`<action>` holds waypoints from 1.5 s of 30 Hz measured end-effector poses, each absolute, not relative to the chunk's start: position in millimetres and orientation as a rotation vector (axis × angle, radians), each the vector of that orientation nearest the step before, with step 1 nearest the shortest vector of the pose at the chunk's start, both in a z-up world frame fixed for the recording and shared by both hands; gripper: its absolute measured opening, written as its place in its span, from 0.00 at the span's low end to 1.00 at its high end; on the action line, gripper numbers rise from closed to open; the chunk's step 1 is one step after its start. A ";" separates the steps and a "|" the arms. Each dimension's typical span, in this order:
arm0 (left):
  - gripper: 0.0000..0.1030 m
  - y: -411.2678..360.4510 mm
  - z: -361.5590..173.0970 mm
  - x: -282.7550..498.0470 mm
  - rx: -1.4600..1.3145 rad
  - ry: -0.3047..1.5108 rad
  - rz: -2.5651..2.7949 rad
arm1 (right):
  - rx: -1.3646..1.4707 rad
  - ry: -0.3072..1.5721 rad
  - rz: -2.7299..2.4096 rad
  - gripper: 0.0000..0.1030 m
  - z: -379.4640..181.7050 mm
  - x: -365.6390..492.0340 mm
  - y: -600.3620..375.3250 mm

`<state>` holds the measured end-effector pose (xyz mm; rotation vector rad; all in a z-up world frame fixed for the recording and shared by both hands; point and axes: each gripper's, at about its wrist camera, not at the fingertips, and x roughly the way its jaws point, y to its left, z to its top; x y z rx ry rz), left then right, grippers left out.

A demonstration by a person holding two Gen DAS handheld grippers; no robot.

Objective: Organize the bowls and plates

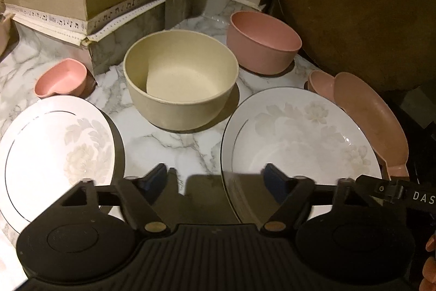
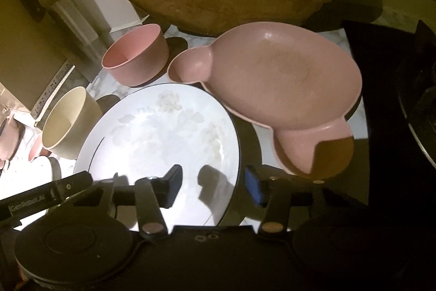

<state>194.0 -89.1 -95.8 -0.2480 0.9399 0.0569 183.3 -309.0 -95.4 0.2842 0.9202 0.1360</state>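
So the beige bowl (image 1: 181,79) sits pretty much in the middle of the marble desk (image 1: 174,152) and everything else is spaced around it. It's empty, just a shadow across the bottom. Behind it to the right is the pink bowl (image 1: 263,42), also empty, close but not touching. Off to its left there's a small pink dish (image 1: 61,78), nothing in it as far as I can tell. In front of the beige bowl on either side lie two white floral plates: the left plate (image 1: 54,152) and the right plate (image 1: 297,143), both bare, with a clear strip of marble between them. A pink eared plate (image 2: 272,83) lies tilted past the right plate, its edge overlapping that plate's rim. A big brown round board (image 1: 354,10) leans behind the pink bowl and closes off that side, so the open room is mostly the strip in front of the beige bowl. The left gripper (image 1: 218,179) hangs over that strip, fingers partly apart, one of them over the right plate's near rim, no clamping that I can see. The right gripper (image 2: 214,188) has its fingers half closed either side of the same plate's rim, not pressing it from what shows.
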 end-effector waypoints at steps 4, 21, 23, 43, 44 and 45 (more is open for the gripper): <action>0.47 -88.7 -98.9 196.1 -0.272 0.962 0.036 | 0.291 0.926 0.127 0.32 -95.0 183.2 -310.7; 0.12 -85.9 -96.0 191.6 -0.311 0.995 -0.031 | 0.335 0.948 0.074 0.10 -99.5 174.0 -314.7; 0.12 -85.1 -95.0 188.3 -0.311 0.998 -0.038 | 0.337 0.952 0.076 0.10 -99.5 171.2 -314.2; 0.12 -84.4 -88.2 120.3 -0.283 1.080 -0.092 | 0.352 0.994 0.072 0.10 -98.0 106.1 -315.8; 0.12 -84.4 -88.4 118.1 -0.280 1.084 -0.095 | 0.351 0.994 0.072 0.10 -97.7 103.4 -315.8; 0.12 -84.5 -88.7 115.9 -0.281 1.087 -0.100 | 0.348 0.991 0.073 0.10 -97.3 101.1 -315.7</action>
